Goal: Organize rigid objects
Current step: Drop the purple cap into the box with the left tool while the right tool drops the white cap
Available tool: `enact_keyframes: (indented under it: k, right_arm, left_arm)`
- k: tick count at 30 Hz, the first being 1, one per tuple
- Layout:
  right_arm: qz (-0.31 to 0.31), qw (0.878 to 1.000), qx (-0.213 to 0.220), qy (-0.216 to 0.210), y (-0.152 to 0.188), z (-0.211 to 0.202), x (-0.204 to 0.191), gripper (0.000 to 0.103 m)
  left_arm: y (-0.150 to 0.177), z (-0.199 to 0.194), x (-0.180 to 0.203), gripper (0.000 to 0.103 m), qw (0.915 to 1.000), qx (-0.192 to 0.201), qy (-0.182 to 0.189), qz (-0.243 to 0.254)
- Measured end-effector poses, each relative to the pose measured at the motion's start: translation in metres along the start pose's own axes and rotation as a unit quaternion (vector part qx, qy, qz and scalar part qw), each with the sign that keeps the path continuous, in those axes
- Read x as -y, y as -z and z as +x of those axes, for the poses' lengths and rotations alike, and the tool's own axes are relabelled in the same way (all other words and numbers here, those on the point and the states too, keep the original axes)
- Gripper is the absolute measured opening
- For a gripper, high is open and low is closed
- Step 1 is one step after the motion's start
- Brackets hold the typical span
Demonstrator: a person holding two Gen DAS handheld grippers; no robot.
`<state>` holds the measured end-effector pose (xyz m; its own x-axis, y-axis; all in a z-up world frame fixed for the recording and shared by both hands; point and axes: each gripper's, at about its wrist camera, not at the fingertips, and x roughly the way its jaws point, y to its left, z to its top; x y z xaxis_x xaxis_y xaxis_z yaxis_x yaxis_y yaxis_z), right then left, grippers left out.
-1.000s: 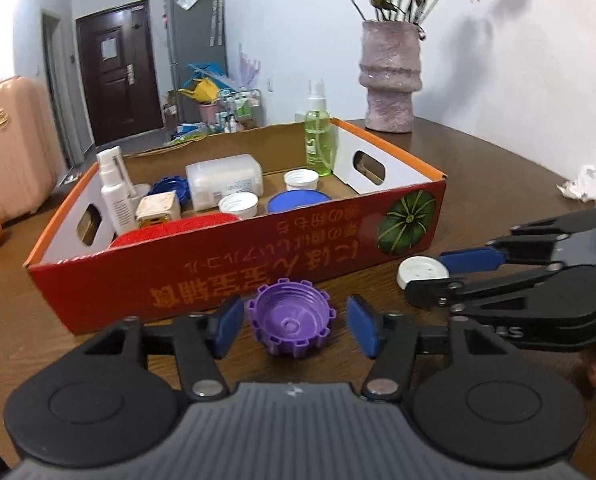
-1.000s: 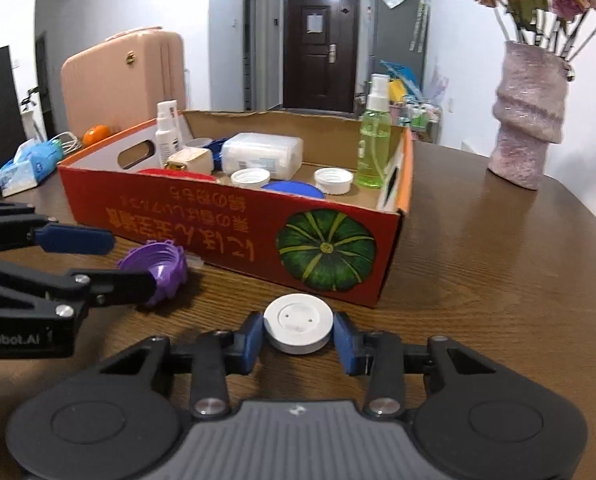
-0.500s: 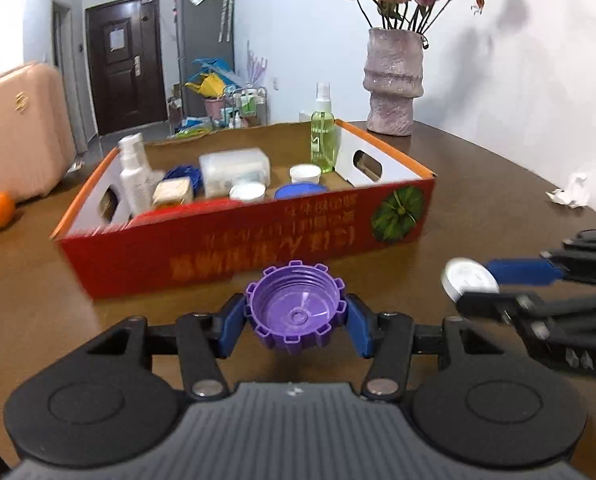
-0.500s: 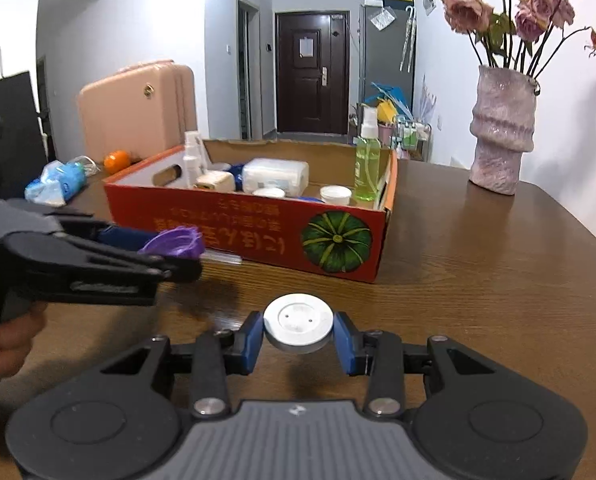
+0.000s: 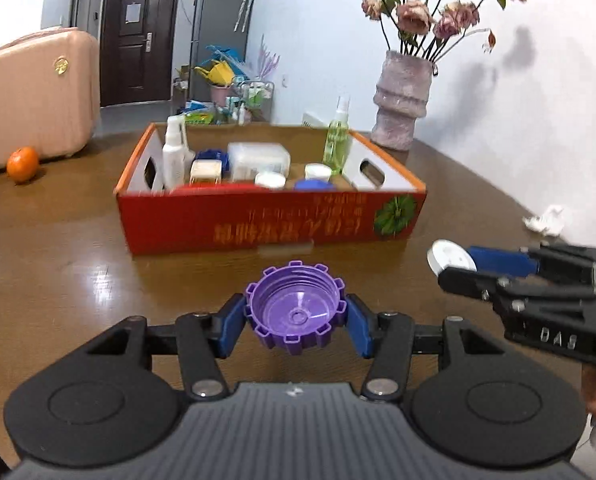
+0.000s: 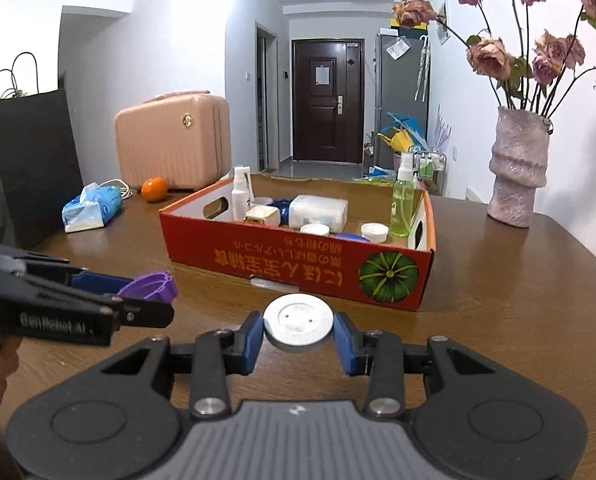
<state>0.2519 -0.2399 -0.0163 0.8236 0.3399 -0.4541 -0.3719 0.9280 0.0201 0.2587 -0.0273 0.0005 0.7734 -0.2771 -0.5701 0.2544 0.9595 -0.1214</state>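
My left gripper is shut on a purple toothed cap, open side up, held above the brown table in front of the red cardboard box. My right gripper is shut on a white round lid, also held above the table before the box. In the left wrist view the right gripper with the white lid is at the right. In the right wrist view the left gripper with the purple cap is at the left. The box holds bottles, jars and lids.
A pink vase with dried roses stands behind the box at the right. A crumpled tissue lies at the far right. An orange, a tissue pack, a pink suitcase and a black bag stand at the left.
Both grippers closed on their lids and lifted them off the table, backing away from the box. The box now looks farther off in both views.
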Motion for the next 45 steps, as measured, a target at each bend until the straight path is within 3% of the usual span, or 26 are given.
enact_keyframes:
  k: [7, 12, 21, 25, 28, 31, 34, 35, 40, 45]
  right_arm:
    - [-0.046, 0.998, 0.022, 0.027, -0.050, 0.013, 0.013, 0.038]
    - [-0.058, 0.998, -0.008, 0.026, -0.088, 0.074, 0.039, 0.038]
    - [-0.075, 0.992, -0.096, 0.035, -0.102, 0.189, 0.072, 0.038]
    - [-0.075, 0.990, -0.116, 0.038, -0.099, 0.212, 0.079, 0.038]
    - [-0.068, 0.990, -0.114, 0.041, -0.097, 0.220, 0.084, 0.035]
    - [-0.046, 0.994, -0.093, 0.046, -0.102, 0.214, 0.091, 0.040]
    - [-0.037, 0.995, -0.068, 0.057, -0.104, 0.198, 0.091, 0.063]
    - [-0.040, 0.996, -0.063, 0.054, -0.103, 0.190, 0.089, 0.064]
    - [-0.036, 0.998, -0.034, 0.039, -0.098, 0.149, 0.070, 0.066]
    - [-0.044, 0.998, 0.014, 0.044, -0.089, 0.096, 0.036, 0.078]
  left_arm:
    - [-0.083, 0.040, -0.013, 0.054, 0.9992, 0.020, 0.016, 0.029]
    - [-0.137, 0.118, -0.038, 0.054, 0.9992, -0.039, 0.000, -0.007]
    - [-0.153, 0.213, -0.061, 0.054, 0.9896, -0.128, -0.057, -0.032]
    - [-0.155, 0.218, -0.062, 0.058, 0.9906, -0.122, -0.057, -0.023]
    - [-0.158, 0.217, -0.067, 0.063, 0.9915, -0.112, -0.060, -0.030]
    - [-0.164, 0.201, -0.075, 0.066, 0.9939, -0.089, -0.043, -0.049]
    - [-0.159, 0.164, -0.078, 0.075, 0.9981, -0.042, -0.032, -0.031]
    - [-0.153, 0.148, -0.077, 0.078, 0.9988, -0.024, -0.035, -0.025]
    - [-0.117, 0.078, -0.070, 0.080, 0.9959, 0.026, -0.086, 0.011]
    - [-0.079, 0.012, -0.063, 0.083, 0.9885, 0.068, -0.133, 0.023]
